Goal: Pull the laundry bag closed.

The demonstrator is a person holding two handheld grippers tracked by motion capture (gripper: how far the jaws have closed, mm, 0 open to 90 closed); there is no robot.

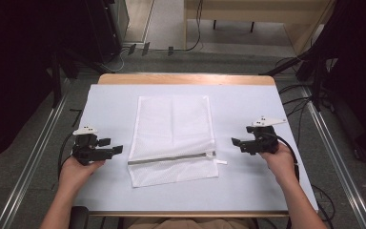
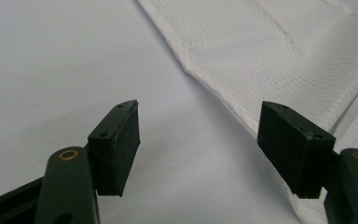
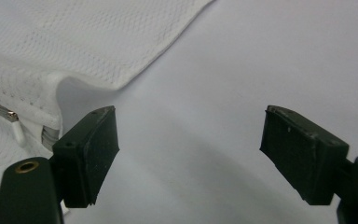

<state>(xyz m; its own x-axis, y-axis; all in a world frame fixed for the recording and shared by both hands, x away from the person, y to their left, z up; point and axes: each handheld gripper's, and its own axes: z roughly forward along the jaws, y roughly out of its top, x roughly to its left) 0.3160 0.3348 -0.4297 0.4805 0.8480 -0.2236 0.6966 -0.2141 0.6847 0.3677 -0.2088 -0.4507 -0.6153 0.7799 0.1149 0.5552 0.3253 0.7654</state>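
A white mesh laundry bag (image 1: pixel 172 138) lies flat in the middle of the table, its grey zipper (image 1: pixel 171 158) running across near the front, with a white pull tab (image 1: pixel 221 162) at the right end. My left gripper (image 1: pixel 116 145) hovers open just left of the bag's edge (image 2: pixel 223 100), nothing between its jaws. My right gripper (image 1: pixel 236 143) hovers open to the right of the bag, near the zipper end (image 3: pixel 12 116), holding nothing.
A pale blue-grey cloth (image 1: pixel 248 114) covers the wooden table (image 1: pixel 186 79). Black stands and cables (image 1: pixel 314 71) crowd the floor on both sides. Metal rails (image 1: pixel 336 152) run along the floor left and right of the table.
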